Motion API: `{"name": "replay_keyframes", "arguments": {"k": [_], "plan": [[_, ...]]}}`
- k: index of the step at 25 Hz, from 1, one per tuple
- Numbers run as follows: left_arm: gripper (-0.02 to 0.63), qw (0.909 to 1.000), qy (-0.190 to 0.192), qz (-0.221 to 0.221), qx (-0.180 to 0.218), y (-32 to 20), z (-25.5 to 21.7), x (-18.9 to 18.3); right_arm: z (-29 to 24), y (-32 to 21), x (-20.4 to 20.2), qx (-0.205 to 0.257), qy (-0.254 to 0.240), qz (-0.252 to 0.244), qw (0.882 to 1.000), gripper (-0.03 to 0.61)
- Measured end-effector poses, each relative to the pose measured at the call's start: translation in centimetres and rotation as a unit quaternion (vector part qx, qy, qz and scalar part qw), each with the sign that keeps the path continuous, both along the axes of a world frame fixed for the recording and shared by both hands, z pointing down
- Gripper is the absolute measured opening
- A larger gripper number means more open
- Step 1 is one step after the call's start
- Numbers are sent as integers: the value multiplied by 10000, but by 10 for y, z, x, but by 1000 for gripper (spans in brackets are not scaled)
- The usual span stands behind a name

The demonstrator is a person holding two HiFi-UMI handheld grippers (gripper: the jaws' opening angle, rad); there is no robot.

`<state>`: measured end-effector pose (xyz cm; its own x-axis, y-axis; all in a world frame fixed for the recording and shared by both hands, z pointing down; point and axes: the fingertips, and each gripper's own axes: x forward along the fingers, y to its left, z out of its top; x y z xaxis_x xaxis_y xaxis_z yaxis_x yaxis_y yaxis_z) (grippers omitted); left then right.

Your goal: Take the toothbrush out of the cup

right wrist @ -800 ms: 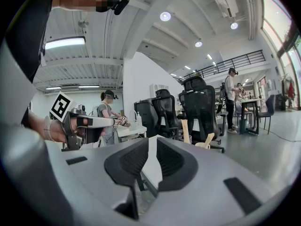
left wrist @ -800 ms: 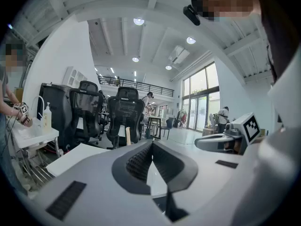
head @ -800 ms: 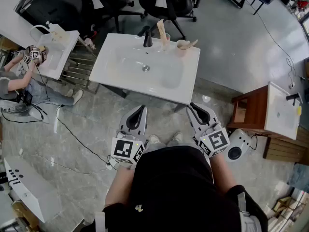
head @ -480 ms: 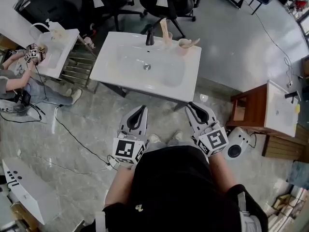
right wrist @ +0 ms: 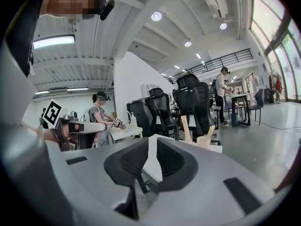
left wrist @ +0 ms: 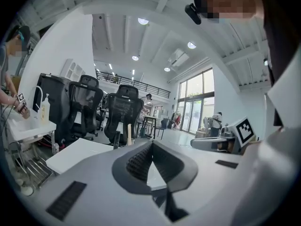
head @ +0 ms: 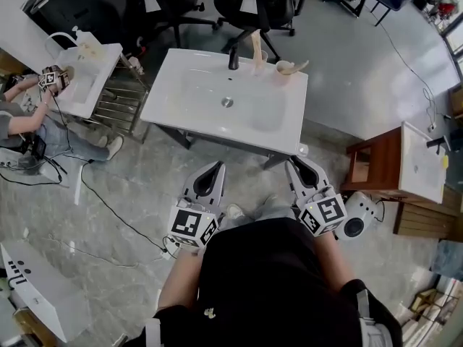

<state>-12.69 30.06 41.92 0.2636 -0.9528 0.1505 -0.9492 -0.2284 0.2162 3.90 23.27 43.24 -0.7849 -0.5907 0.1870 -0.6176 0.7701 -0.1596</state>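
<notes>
A white sink point(head: 189, 114) stands ahead of me on the marble floor. At its back edge, right of the black faucet point(head: 233, 58), a clear cup point(head: 259, 58) holds a tall wooden toothbrush point(head: 256, 42). Beside it, a beige cup point(head: 282, 71) holds another toothbrush point(head: 295, 66). Both cups show small in the right gripper view, the clear one point(right wrist: 188, 136) left of the beige one point(right wrist: 204, 141). My left gripper point(head: 215, 166) point(left wrist: 153, 144) and right gripper point(head: 295, 163) point(right wrist: 153, 140) hang low in front of me, well short of the sink. Both are shut and empty; the right shows only a thin slit.
Black office chairs point(head: 253, 2) stand behind the sink. At the left, a person point(head: 22, 121) holding grippers sits by a second sink point(head: 90, 85). A wooden stand with a white basin point(head: 419, 166) and a round white device point(head: 354, 226) are at the right. Cables point(head: 108, 201) trail over the floor.
The head view has shifted, so the sink and cups sit a little lower and further right in it. Both grippers keep the same pose and stay shut.
</notes>
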Motion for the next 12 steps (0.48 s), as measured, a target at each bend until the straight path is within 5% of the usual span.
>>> {"name": "replay_keyframes", "arguments": {"k": [12], "plan": [[22,9992,-192,-314,-172,-39,11,-8,9,-54,-6,-106,-127,-94,9998,69]]}}
